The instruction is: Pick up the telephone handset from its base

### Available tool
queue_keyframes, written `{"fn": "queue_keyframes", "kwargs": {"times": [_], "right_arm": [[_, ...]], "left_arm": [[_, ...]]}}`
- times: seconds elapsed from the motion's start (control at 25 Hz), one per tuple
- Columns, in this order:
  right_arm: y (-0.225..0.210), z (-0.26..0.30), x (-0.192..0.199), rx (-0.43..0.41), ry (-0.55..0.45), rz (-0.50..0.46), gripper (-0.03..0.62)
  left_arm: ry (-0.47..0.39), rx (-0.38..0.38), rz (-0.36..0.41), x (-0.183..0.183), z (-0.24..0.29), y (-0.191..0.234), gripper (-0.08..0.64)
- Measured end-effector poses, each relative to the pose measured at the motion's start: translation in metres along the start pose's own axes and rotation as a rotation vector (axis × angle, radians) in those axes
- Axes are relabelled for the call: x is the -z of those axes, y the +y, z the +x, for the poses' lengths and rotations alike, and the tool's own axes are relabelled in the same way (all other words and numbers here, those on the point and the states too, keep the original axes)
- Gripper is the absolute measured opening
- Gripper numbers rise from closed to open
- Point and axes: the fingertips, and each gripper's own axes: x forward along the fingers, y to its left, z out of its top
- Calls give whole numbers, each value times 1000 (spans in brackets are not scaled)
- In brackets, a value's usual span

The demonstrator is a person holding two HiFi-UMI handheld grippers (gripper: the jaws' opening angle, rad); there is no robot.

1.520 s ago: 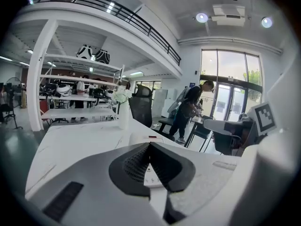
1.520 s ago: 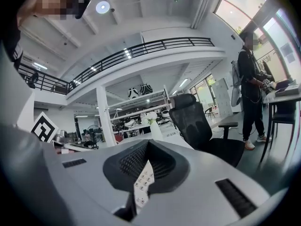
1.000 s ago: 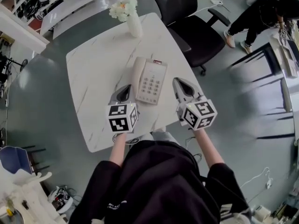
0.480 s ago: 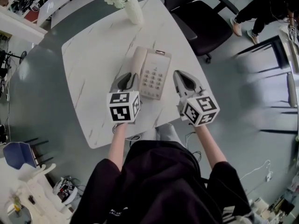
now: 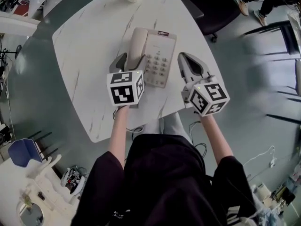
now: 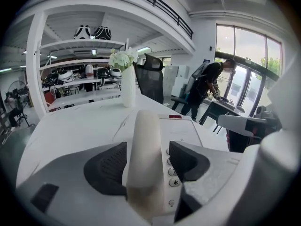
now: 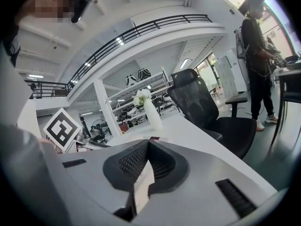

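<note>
**Left gripper astride the handset, no grip yet**

Watching from the controls, I take the telephone base (image 5: 165, 41) as my landmark. It sits on the white marbled counter (image 5: 84, 46). The cream handset (image 5: 137, 45) lies in its cradle along the base's left side, next to the keypad.

The left gripper (image 5: 128, 62) is at the base's near left corner, tilted downward, with the near end of the handset between its jaws. Those jaws have just been opening and stand wide apart. In the left gripper view I can see keypad buttons through the gap between the handset and the right-hand pad (image 6: 188, 160), so that pad is clear of the handset. (The other pad sits very close to it, though I can't say whether it touches.) There is no squeeze on the handset, which rests on the base.

The right gripper (image 5: 183, 58) hovers just to the right of the base, apart from it, over the counter's edge. Its jaws are closed; its own view shows the tips together with nothing between them.

Past the base's far end a white vase (image 6: 128, 86) of pale flowers stands on the counter. A black office chair (image 5: 207, 6) stands beyond the base's far right corner, off the counter.
</note>
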Motion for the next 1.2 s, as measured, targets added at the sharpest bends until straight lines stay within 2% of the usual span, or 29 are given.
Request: {"fn": "queue_keyframes", "kwargs": {"times": [0.2, 0.4, 0.6, 1.0, 1.2], "right_arm": [[0, 5, 6, 2, 4, 13, -8], [1, 7, 6, 7, 2, 18, -8], [-1, 6, 5, 18, -2, 11, -8], [-3, 1, -1, 41, -9, 7, -8], [-4, -1, -3, 47, -10, 5, -8]], "left_arm": [[32, 15, 19, 5, 14, -2, 265], [69, -27, 39, 12, 23, 3, 258], [64, -20, 48, 12, 23, 3, 210], [55, -37, 54, 10, 20, 3, 209], [29, -31, 27, 8, 15, 4, 209]]}}
